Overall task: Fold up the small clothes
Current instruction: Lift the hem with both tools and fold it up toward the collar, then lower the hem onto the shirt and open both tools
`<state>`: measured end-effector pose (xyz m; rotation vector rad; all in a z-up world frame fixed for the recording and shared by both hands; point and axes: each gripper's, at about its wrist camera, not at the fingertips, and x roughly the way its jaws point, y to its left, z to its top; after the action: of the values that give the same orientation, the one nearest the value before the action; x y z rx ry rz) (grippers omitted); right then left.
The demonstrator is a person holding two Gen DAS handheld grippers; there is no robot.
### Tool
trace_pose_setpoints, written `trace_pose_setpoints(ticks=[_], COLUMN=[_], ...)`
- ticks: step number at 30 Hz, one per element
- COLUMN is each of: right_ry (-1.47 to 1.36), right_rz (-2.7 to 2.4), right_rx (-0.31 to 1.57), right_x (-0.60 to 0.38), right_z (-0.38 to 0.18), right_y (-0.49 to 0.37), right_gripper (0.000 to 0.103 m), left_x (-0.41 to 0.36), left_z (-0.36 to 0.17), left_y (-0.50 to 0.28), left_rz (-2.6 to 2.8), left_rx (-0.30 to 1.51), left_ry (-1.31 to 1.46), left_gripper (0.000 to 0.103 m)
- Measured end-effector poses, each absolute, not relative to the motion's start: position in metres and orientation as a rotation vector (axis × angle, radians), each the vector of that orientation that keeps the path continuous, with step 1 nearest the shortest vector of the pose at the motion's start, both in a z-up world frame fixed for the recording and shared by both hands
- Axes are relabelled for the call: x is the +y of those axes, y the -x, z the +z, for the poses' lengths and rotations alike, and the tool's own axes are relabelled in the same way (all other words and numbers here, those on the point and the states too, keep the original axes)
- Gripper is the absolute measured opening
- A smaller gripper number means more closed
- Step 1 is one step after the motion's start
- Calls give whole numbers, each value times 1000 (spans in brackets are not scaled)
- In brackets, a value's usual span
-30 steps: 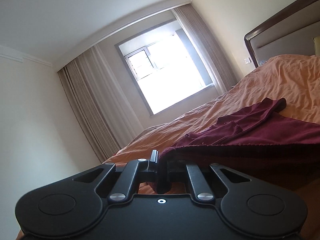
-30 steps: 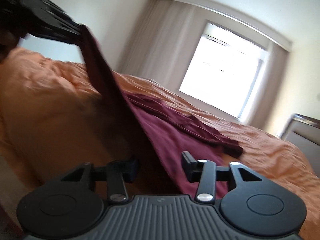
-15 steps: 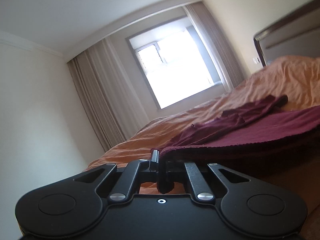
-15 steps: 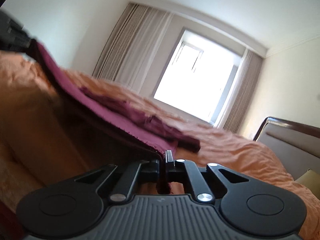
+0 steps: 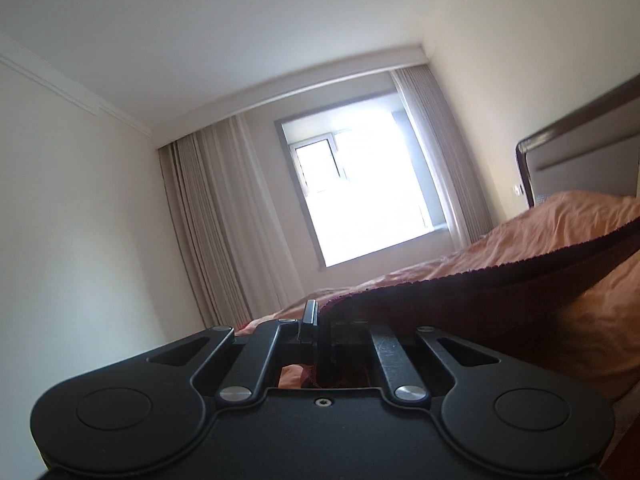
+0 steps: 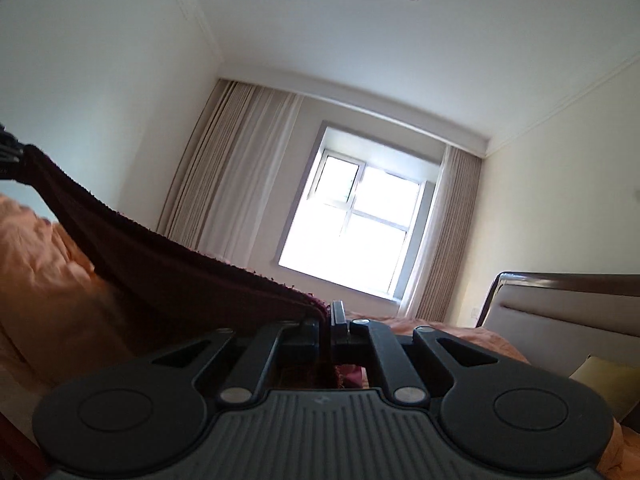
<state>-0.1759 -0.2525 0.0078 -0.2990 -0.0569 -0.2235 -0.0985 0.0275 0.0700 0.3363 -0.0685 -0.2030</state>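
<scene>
Both tools are pressed together on cloth: the left tool pinches one corner of the dark red garment, and the right tool pinches the other end of the same edge. A second ago the right tool stood spread, just short of the cloth, while the left already held its corner; half a second ago the right had closed on the hem. Since then both have tipped upward and risen, so the ceiling now fills much of each view and the sleeves that lay in a heap on the bed are no longer seen. In the right wrist view the garment runs taut from the right tool up to the left tool at the frame's left border, its underside in shadow above the orange bed. I judge the near edge is now lifted clear and ready to be carried over toward the far side for the first fold; how much of the cloth rests on the bed beyond cannot be told. Around stand the window, curtains, the headboard and a yellow pillow, all well apart from the work. Nothing blocks the way; the risk lies in the hidden sleeves bunching under the fold.
</scene>
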Motion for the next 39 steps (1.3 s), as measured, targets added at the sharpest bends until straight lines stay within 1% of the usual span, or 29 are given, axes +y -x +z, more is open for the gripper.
trace_pose_setpoints(ticks=[4,9,16,23,27,31,39], right_ry=[269,207,238,261,265,260,261], right_rz=[-225,-226,-241,-246,-235,-219,-191], right_rx=[-101,-107,-59,-2,70,179,374], right_x=[-253,-271,-302,-321,-325,-331,-343], right_z=[25,34,43,49,38,14,-35], right_y=[194,174,97,-4,-66,-125,-201], right_gripper=[5,5,6,6,6,6,6], left_x=[30,20,-16,-47,-62,-67,-72], left_z=[86,97,106,105,90,61,1], left_y=[116,98,23,-76,-140,-204,-292], left_rz=[-201,-212,-224,-228,-236,-236,-253], left_rx=[-94,-111,-104,-29,50,168,357], left_ry=[-292,-288,-341,-331,-344,-344,-344], left_gripper=[5,6,6,8,9,10,10])
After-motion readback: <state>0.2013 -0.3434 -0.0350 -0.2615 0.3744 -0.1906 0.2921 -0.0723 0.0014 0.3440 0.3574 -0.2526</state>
